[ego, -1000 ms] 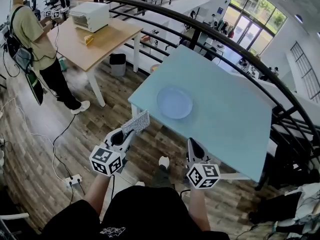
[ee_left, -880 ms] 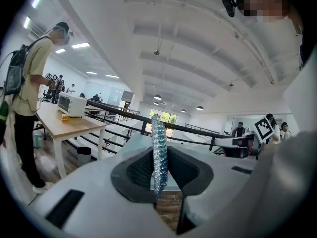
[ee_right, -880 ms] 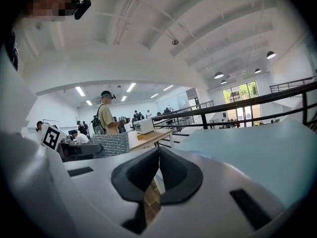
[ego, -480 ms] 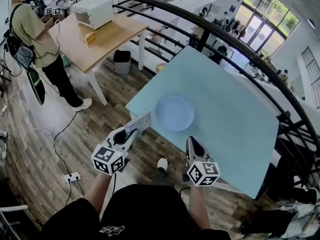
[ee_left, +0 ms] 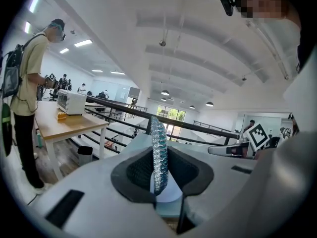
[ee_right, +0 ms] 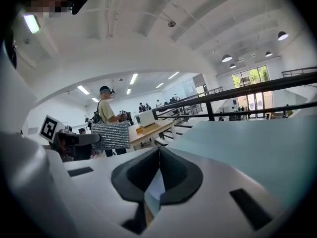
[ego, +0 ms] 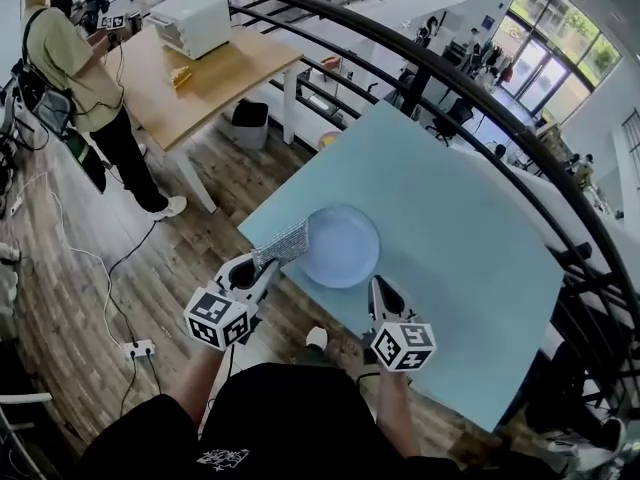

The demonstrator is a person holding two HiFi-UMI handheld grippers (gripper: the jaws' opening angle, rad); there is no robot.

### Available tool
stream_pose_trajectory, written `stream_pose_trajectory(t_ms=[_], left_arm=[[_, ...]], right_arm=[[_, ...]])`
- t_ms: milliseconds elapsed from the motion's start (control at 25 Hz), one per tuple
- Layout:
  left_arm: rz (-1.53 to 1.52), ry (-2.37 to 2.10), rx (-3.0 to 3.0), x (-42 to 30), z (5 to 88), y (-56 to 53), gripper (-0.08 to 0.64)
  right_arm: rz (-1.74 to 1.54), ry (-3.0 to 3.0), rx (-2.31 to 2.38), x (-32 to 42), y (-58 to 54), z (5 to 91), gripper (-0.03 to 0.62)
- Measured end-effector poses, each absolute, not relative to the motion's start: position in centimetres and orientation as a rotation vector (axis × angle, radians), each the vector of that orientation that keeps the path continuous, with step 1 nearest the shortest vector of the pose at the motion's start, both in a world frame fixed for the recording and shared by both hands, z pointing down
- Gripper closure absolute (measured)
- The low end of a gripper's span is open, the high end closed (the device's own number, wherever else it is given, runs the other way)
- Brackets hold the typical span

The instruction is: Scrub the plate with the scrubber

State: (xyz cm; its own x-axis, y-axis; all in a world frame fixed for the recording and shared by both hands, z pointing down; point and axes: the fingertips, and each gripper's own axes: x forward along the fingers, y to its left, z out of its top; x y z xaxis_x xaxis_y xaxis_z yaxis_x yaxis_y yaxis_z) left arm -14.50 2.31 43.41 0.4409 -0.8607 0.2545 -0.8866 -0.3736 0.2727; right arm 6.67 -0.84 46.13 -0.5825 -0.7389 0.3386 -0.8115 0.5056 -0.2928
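A pale blue round plate (ego: 342, 247) lies near the front-left corner of the light blue table (ego: 455, 218). My left gripper (ego: 268, 266) is shut on a flat silver mesh scrubber (ego: 283, 243), held upright at the plate's left rim; whether it touches the plate I cannot tell. In the left gripper view the scrubber (ee_left: 159, 152) stands edge-on between the jaws. My right gripper (ego: 381, 288) hovers at the table's near edge just right of the plate, jaws closed on nothing. The right gripper view shows the scrubber (ee_right: 110, 136) off to the left.
A black railing (ego: 420, 63) curves behind the table. To the left, a wooden table (ego: 215, 68) carries a white oven (ego: 195, 23), with a person (ego: 72, 63) beside it and a dark bin (ego: 250, 123) below. Cables and a power strip (ego: 135, 348) lie on the wood floor.
The plate and table have come closer to both grippers. The scrubber, earlier short of the table's edge, now reaches the plate's left rim. The right gripper now sits at the table's near edge.
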Motion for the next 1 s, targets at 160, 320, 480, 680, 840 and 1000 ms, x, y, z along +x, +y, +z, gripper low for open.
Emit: stream_pose_trajectory(t_ms=[160,320,480,680,840,1000], left_arm=[[0.124,-1.508,2.317,-12.6,44.0,0.2,0.476],[0.138,-1.521,2.304,-10.7,44.4,-1.7,0.476],[0.135,-1.530,2.276,-9.7,44.9,-3.3,0.476],[0.145,-1.562,2.242,-9.0,45.5,-5.3,0.476],[0.166,-1.571,2.216,-8.9,46.1,-5.9,0.476],[0.194,-1.555,2.210,-8.7,46.7,-6.3,0.476]], right_arm=[[0.661,-2.583,1.307,8.3,-3.5,47.2,0.586],[0.675,-2.580,1.272,9.8,-5.6,48.2,0.586],[0.713,-2.561,1.242,10.9,-7.2,49.9,0.586],[0.745,-2.526,1.199,12.1,-8.9,52.2,0.586],[0.782,-2.515,1.172,12.5,-9.9,53.2,0.586],[0.812,-2.504,1.166,12.4,-10.7,54.1,0.586]])
